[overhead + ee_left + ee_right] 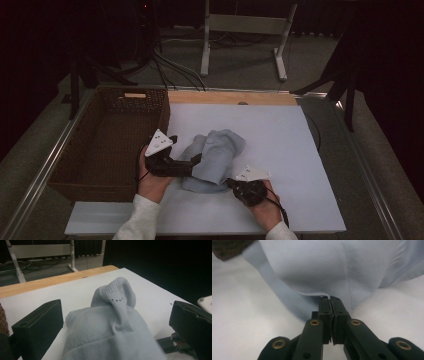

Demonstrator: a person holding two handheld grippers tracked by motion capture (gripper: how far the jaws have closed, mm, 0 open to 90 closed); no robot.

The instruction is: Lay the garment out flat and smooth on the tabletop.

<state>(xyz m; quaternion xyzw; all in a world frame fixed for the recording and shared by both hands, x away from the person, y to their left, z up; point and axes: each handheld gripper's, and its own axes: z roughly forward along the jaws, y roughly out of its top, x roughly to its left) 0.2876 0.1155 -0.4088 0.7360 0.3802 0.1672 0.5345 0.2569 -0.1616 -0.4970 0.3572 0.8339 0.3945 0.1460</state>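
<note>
Your right hand-held gripper (330, 300) pinched the garment's (215, 155) near hem; the cloth ran ahead toward the open left hand-held gripper (187, 150) (nearer the basket (90, 150)).

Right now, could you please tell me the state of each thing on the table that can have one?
Light blue garment: crumpled in a heap on the white board, outside the basket.
Wicker basket: upright, empty as far as its inside shows.
Left gripper: open, garment between its jaws, pads not pressing it.
Right gripper: shut on the garment's ribbed hem.
</note>
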